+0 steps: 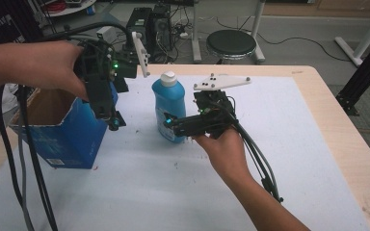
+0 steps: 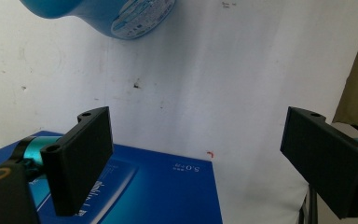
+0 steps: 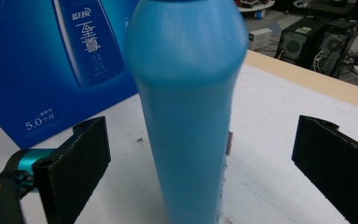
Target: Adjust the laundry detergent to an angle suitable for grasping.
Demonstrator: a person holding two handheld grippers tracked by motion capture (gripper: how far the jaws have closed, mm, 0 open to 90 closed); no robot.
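Now our right gripper has jaws wide around the blue detergent bottle, upright on the worktop beside the blue carton. Left gripper jaws wide, empty. We should close mid-body, squarely.

Left tongs: black housing; small green light on the body; white three-cornered plate mounted on top.
Right tongs: black housing; teal light near the tip; white three-cornered plate with dark screw heads on top.
Jaws: two flat black rectangular pads per unit, each with matte face and a small hole at the upper corner.
Jaw mount: teal metal fitting and a brass-coloured ring at the base of the left-hand pad in both gripper views.
Cables: thick black and grey bundles trailed from each unit.
Arms: forearms were bare, no sleeves visible.
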